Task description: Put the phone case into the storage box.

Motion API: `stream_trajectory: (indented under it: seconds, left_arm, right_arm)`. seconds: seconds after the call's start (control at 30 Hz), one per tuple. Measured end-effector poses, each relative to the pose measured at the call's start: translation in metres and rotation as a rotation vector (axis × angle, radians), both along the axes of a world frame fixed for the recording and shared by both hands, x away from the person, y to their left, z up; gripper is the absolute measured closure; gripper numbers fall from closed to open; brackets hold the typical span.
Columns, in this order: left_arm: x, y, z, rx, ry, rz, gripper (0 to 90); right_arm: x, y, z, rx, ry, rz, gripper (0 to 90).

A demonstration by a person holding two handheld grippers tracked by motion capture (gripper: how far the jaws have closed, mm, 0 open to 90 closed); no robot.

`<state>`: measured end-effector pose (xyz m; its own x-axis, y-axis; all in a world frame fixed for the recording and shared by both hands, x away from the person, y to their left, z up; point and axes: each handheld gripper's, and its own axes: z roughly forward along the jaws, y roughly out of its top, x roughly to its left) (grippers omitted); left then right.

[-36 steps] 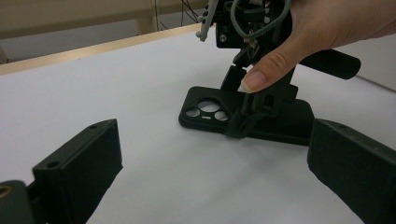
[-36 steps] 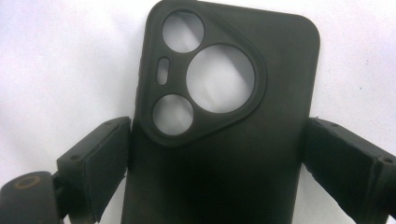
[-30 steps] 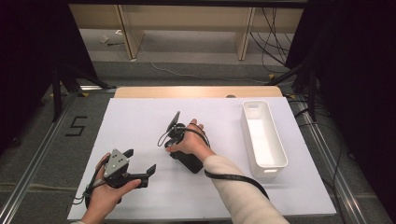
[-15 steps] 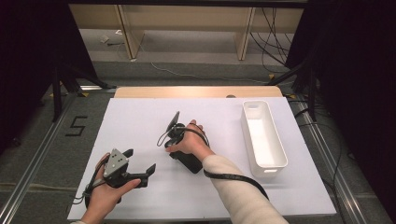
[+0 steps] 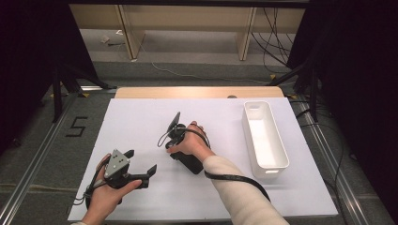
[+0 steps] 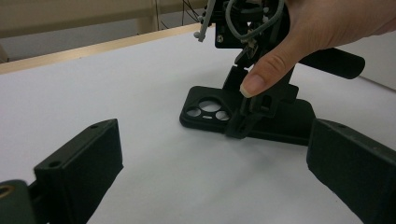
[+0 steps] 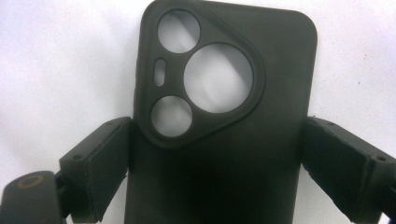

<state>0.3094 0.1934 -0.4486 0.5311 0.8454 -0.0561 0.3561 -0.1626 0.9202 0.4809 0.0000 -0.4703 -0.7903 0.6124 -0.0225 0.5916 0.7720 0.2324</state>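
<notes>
Phone case: a black phone case [image 7: 219,116] lies flat on the white table sheet [image 5: 141,122], near the middle of it, back side up (three round camera holes and one small slot are visible at one end).
Right gripper: the right gripper [image 7: 215,163] stands over the case, pointing down on it; one jaw is at each long edge of the case, and the case body is between them. The left jaw is just beside the edge; at the right jaw a thin gap seems to remain, so I cannot tell if the pads press on the case.
Right hand: the right hand [image 5: 190,143] holds this gripper from above, with the thumb [image 6: 261,79] low on its front, as seen in the left gripper view.
Left gripper: the left gripper [image 5: 141,171] is held by the left hand [image 5: 105,197] near the front left part of the sheet, well apart from the case; its jaws are wide apart with only the sheet between them, and they point toward the case.
Bin: a long white bin [image 5: 265,138] stands on the right part of the sheet, apart from the case.
Table edge: a strip of wooden table top [image 5: 197,92] shows behind the sheet.
</notes>
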Motion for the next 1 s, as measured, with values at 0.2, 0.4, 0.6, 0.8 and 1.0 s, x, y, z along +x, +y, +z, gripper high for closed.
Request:
stream_trajectory:
  seconds: [0.2,0.4,0.6,0.8,1.0]
  left_arm:
    - [-0.0001,-0.0001,0.0001,0.0,-0.001,-0.001,3.1]
    - [0.0,-0.0001,0.0,-0.001,0.0,0.0,3.1]
    - [0.0,0.0,0.0,-0.002,0.001,0.001,3.1]
    - [0.0001,0.0002,-0.0001,-0.004,0.0,0.002,3.2]
    - [0.0001,0.0001,0.0001,-0.003,-0.001,0.001,3.2]
  right_arm:
    - [-0.0003,0.0,0.0002,0.0,-0.001,-0.006,12.8]
    - [-0.0008,-0.0002,0.0004,0.001,-0.002,-0.012,13.3]
    - [-0.0019,-0.0004,0.0,0.012,-0.005,-0.025,13.6]
    - [-0.0022,-0.0011,0.0002,0.016,-0.006,-0.028,13.9]
    - [-0.0026,-0.0022,0.0015,0.016,-0.003,-0.036,14.1]
